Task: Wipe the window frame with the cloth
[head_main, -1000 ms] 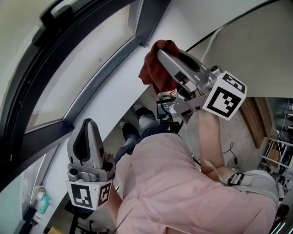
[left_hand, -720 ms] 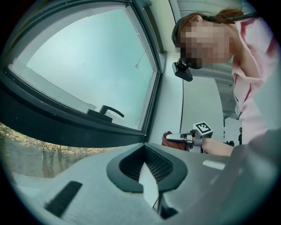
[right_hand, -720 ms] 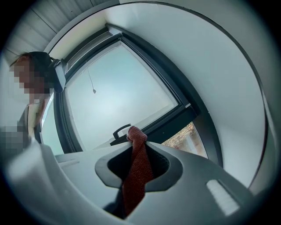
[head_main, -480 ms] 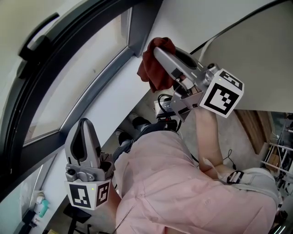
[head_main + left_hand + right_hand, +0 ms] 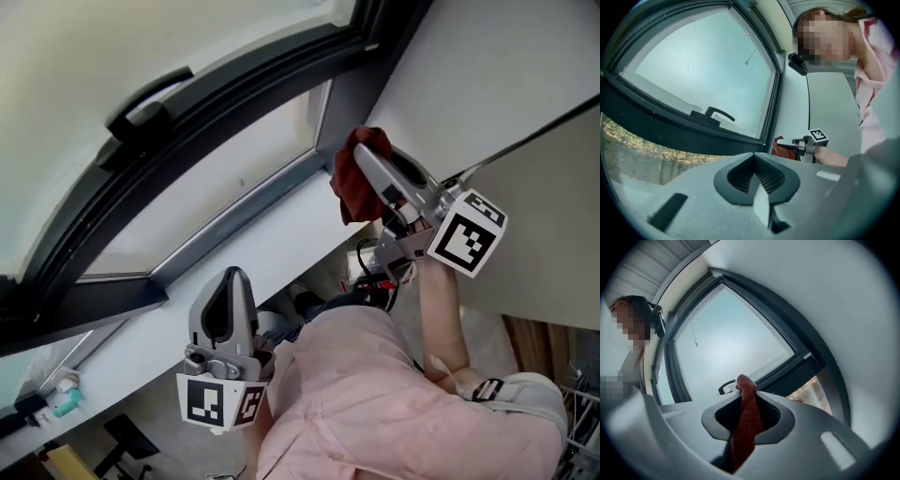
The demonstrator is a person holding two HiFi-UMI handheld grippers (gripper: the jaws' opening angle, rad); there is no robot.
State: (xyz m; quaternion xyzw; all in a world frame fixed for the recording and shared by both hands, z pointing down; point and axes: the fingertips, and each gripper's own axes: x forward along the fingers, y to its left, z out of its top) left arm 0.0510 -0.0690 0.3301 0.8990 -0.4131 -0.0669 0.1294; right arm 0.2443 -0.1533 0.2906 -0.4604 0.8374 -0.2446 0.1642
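Observation:
The window frame (image 5: pixel 234 211) is dark grey, with a black handle (image 5: pixel 150 94) on its upper bar. My right gripper (image 5: pixel 364 157) is shut on a dark red cloth (image 5: pixel 351 183), held just below the frame's lower right corner; whether the cloth touches the frame cannot be told. In the right gripper view the cloth (image 5: pixel 745 420) hangs pinched between the jaws, with the frame (image 5: pixel 792 364) and handle (image 5: pixel 725 386) beyond. My left gripper (image 5: pixel 232 279) is shut and empty, lower down near the white sill. In the left gripper view the frame (image 5: pixel 772 110) and the right gripper (image 5: pixel 797 144) show ahead.
A white sill and wall (image 5: pixel 281 253) run under the window. A black cable (image 5: pixel 525 141) crosses the wall at right. The person's pink shirt (image 5: pixel 375 394) fills the lower middle. A small bottle (image 5: pixel 66 403) stands at lower left.
The head view has swung, so more of the window and its handle show. The right gripper still holds the cloth by the frame's lower corner. The left gripper stays shut and low.

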